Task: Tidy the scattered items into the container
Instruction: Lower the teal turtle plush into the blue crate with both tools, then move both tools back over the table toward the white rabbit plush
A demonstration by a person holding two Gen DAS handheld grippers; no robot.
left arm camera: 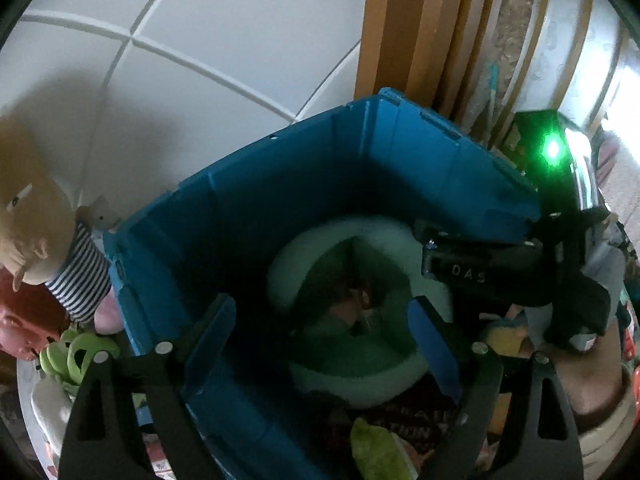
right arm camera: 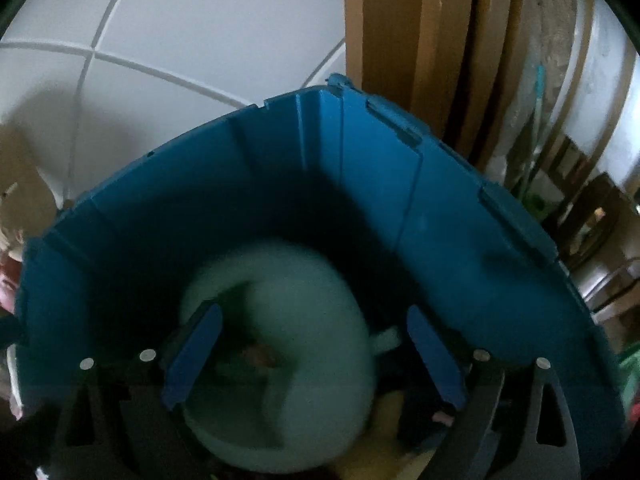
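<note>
A deep blue bin [left arm camera: 360,168] [right arm camera: 400,208] stands on the white tiled floor. Inside it lies a pale green ring-shaped cushion [left arm camera: 360,376] [right arm camera: 320,340], blurred in the right wrist view. More items lie in the bin's near side: a lime-green soft piece [left arm camera: 380,452] and a yellow toy [left arm camera: 504,340]. My left gripper [left arm camera: 320,344] hangs open over the bin, the cushion below its blue pads. My right gripper [right arm camera: 316,356] is open too, straddling the cushion from above without gripping it. Its black housing [left arm camera: 472,272] with a green light reaches in from the right.
Outside the bin's left wall lie a plush doll in a striped shirt [left arm camera: 80,280], a green ring toy [left arm camera: 80,356] and a red item [left arm camera: 20,320]. Tall wooden boards [left arm camera: 400,32] [right arm camera: 384,20] lean behind the bin. A person's hand [left arm camera: 592,380] is at the right.
</note>
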